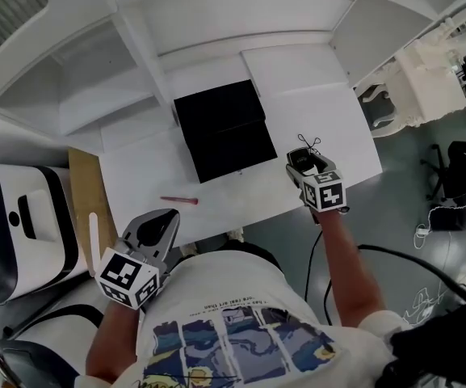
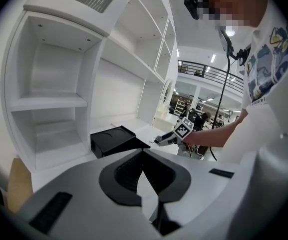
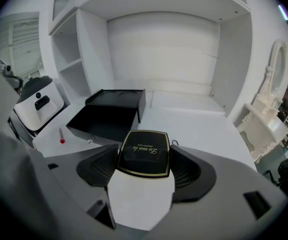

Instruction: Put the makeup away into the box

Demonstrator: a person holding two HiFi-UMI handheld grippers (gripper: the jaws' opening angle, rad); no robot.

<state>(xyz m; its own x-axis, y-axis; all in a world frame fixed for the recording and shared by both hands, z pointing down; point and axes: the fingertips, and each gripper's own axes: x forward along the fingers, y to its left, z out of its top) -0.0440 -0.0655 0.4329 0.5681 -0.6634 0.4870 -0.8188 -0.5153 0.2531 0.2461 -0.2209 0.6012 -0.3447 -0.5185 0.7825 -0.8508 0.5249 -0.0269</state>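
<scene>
White desk (image 1: pixel 329 128) under built-in shelving fills the middle of the head view. Just past its near right edge, a black compact (image 3: pixel 144 153) with a gold border sits flat between the jaws of the right gripper (image 1: pixel 312 166), which are clamped on its two sides. It is held off the desk, to the lower right of the box.

That black box (image 1: pixel 224 132) lies open at the centre of the frame, its lid thrown back toward the shelves and its dark tray facing up. Nothing can be made out inside it. A slim red pencil (image 1: pixel 179 201) lies on the desk below the box's lower left corner, well apart from either tool. The left gripper (image 2: pixel 143 154) hangs at the lower left near the person's body, jaws together at the tips with nothing between them.

The step in hand looks like carrying the compact to the box. The next move calls for swinging it up and left over the open tray, keeping it level, lowering it inside, then releasing. The pencil would remain to be fetched.
</scene>
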